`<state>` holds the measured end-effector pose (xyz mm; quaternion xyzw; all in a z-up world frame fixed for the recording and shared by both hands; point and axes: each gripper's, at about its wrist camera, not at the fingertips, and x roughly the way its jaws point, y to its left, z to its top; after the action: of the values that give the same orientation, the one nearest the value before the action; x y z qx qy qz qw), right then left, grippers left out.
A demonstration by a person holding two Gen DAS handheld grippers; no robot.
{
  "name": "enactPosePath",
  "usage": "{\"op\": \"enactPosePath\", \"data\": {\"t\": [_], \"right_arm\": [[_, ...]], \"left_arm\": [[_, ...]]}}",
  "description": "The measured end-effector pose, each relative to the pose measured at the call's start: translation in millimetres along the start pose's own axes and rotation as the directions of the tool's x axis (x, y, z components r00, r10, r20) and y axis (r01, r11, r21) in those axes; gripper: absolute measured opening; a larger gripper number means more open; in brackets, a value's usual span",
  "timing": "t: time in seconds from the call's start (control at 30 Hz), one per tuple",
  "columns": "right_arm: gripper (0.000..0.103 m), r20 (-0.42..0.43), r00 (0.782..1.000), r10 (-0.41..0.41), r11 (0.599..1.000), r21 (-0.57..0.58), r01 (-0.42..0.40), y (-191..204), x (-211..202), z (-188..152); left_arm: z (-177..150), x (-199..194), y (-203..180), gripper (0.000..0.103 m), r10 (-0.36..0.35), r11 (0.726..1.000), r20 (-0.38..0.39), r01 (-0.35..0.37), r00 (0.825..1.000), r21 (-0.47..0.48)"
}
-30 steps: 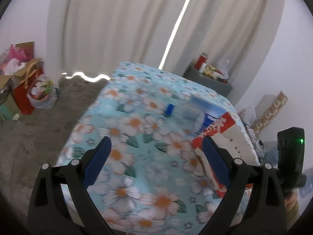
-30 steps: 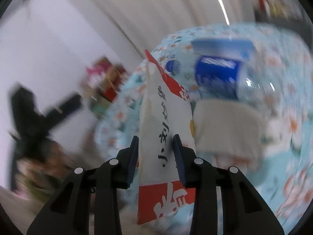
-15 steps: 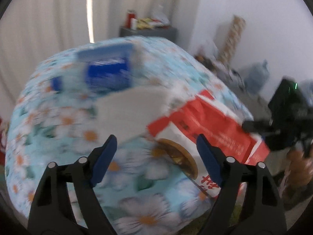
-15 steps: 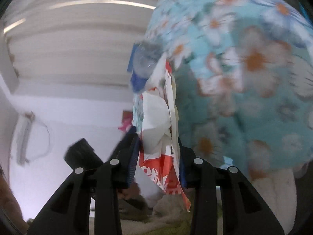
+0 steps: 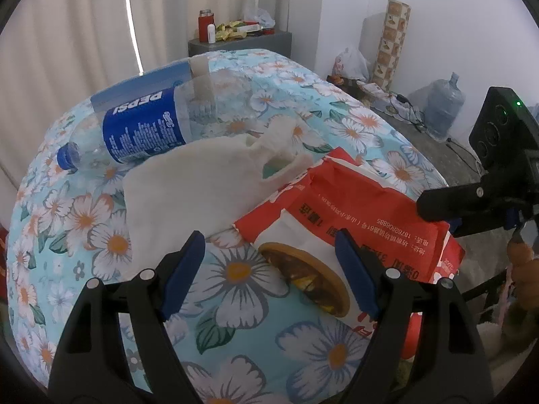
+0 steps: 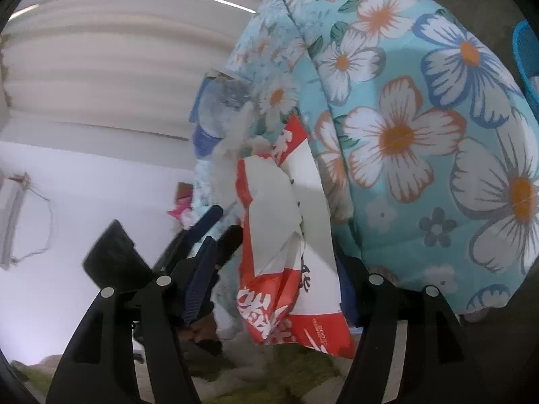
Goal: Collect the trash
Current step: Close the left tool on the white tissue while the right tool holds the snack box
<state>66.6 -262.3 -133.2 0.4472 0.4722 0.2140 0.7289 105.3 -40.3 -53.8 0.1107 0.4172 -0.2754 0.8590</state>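
A red and white paper bag (image 5: 363, 222) printed with a food picture lies at the near right edge of the flowered cloth (image 5: 235, 320). My left gripper (image 5: 267, 245) hovers open just above its near end, holding nothing. Beyond lie a limp white bag (image 5: 195, 181) and an empty Pepsi bottle (image 5: 141, 128) on its side. In the right wrist view the same paper bag (image 6: 279, 222) hangs between the fingers of my right gripper (image 6: 276, 262). Its jaws are opening, and the left pad stands clear of the paper. The bottle (image 6: 219, 107) shows behind.
A flat blue pack (image 5: 134, 87) lies under the bottle. A grey cabinet (image 5: 242, 40) with a red flask stands behind. On the floor to the right are a water jug (image 5: 444, 107), a patterned roll (image 5: 394, 40) and a plastic bag (image 5: 350, 64). A blue basket (image 6: 527, 54) stands at the right wrist view's edge.
My left gripper swung right and down to the paper bag, its jaws narrowing slightly. My right gripper rolled and lowered the bag onto the cloth's edge, then widened its jaws off it.
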Motion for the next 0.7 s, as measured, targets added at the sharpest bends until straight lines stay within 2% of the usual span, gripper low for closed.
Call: {"op": "enactPosePath", "data": {"t": [0.13,0.27,0.47,0.53,0.7], "right_arm": [[0.062,0.001,1.0,-0.029,1.0,-0.011,0.029,4.1,8.5,3.1],[0.047,-0.002,0.999,-0.05,0.999,0.015,0.05,-0.7,16.1,7.0],[0.034,0.013,0.999,0.031,0.998,0.06,-0.032,-10.9,12.7,6.9],[0.034,0.026,0.999,0.045,0.997,0.068,-0.047,-13.7,5.9,6.0],[0.033,0.096,0.995,0.011,0.998,0.061,-0.017,-22.8,-22.0,7.0]], "left_arm": [[-2.2,0.1,1.0,0.075,-0.015,1.0,0.001,0.015,1.0,-0.011],[-1.2,2.1,3.3,0.075,-0.032,0.999,0.0,0.032,0.999,-0.029],[1.5,-3.1,3.3,0.075,-0.039,0.999,0.015,0.039,0.999,-0.018],[2.6,-7.0,3.1,0.075,-0.031,0.999,0.027,0.032,0.999,-0.012],[3.2,-18.5,10.4,0.075,0.002,1.0,0.052,-0.001,0.999,-0.016]]}}
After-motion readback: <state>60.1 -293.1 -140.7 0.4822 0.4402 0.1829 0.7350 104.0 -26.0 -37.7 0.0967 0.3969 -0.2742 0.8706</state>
